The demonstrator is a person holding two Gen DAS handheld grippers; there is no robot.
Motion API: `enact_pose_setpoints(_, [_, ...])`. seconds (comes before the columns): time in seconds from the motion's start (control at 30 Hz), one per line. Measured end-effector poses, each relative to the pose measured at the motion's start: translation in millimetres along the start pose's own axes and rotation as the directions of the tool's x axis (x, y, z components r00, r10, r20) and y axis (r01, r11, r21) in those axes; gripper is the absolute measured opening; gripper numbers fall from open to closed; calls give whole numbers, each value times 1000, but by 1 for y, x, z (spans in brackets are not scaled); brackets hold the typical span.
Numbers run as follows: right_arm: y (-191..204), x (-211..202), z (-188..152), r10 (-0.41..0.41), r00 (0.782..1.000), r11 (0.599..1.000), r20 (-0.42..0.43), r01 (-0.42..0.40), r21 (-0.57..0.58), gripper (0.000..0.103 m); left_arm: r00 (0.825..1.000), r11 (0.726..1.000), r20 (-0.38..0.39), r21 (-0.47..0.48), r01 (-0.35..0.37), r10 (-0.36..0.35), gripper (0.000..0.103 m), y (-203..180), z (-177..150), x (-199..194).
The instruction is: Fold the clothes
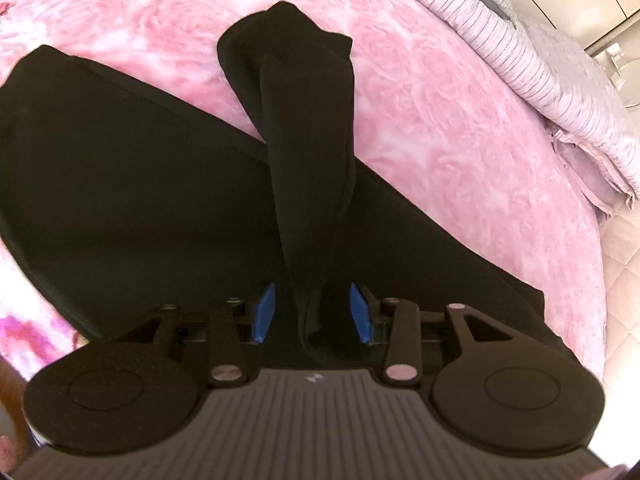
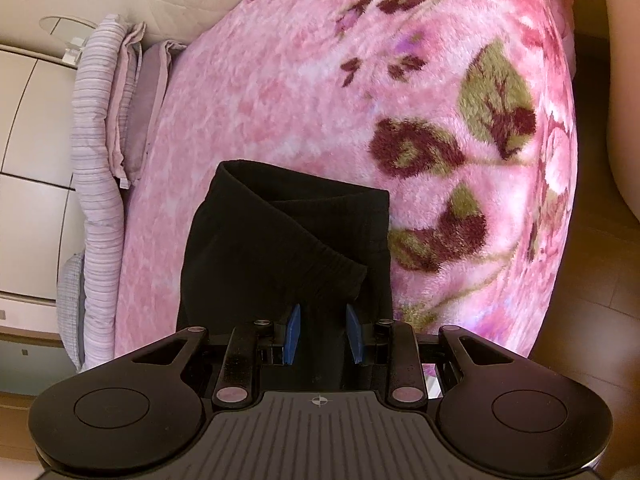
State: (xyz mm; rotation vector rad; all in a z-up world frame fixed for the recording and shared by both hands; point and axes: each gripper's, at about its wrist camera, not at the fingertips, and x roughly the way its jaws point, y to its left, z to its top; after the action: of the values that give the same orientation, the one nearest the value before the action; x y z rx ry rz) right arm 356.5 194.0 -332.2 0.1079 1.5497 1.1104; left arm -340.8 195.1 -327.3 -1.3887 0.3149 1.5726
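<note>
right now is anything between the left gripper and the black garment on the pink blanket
Nothing visible. A raised fold of the black fabric garment already runs between the left gripper's blue pads, with gaps on both sides; only fluffy pink blanket surrounds it.

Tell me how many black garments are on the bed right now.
1 that I can make out: black trousers on the pink blanket, one leg between the left gripper's pads, the waistband before the right gripper. Others may be hidden.

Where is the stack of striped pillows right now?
The striped pillows lie at the head of the bed, along the edge of the pink blanket: upper right in the left wrist view, far left in the right.
</note>
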Motion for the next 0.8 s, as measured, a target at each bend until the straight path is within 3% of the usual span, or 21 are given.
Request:
enact_pose_setpoints(0.1, [-2, -2, 1, 10, 1000, 1000, 1, -10, 9, 29, 1000, 999, 24, 52, -7, 6, 29, -6, 2, 10])
enact_pose_setpoints(0.13, [-2, -3, 1, 15, 1000, 1000, 3, -15, 13, 29, 1000, 998, 27, 62, 0, -1, 23, -6, 2, 12])
enact_pose_setpoints(0.17, [-3, -4, 1, 19, 1000, 1000, 4, -19, 16, 29, 1000, 997, 24, 71, 7, -9, 9, -7, 2, 13])
enact_pose_setpoints(0.37, [-3, -8, 0, 64, 997, 998, 38, -65, 15, 29, 1000, 998, 11, 68, 19, -20, 9, -4, 3, 12])
enact_pose_setpoints(0.53, [1, 1, 1, -3, 1000, 1000, 17, 3, -15, 29, 1000, 993, -3, 119, 25, -25, 4, -9, 2, 15])
enact_pose_setpoints(0.57, [4, 3, 3, -7, 1000, 999, 21, 7, -37, 26, 1000, 990, 0, 138, 27, -27, 1, -11, 2, 14])
enact_pose_setpoints(0.6, [11, 2, 3, -19, 999, 996, 37, 22, -87, 15, 1000, 988, 8, 151, 28, -30, 1, -13, 2, 11])
enact_pose_setpoints(0.67, [26, -3, 3, -24, 996, 980, 81, 39, -195, 10, 999, 986, 35, 166, 29, -35, 0, -15, 3, 1])
enact_pose_setpoints(0.8, [50, -27, 9, 93, 982, 954, 166, -40, -298, 9, 989, 977, 126, 206, 50, -77, 0, -15, -8, -36])
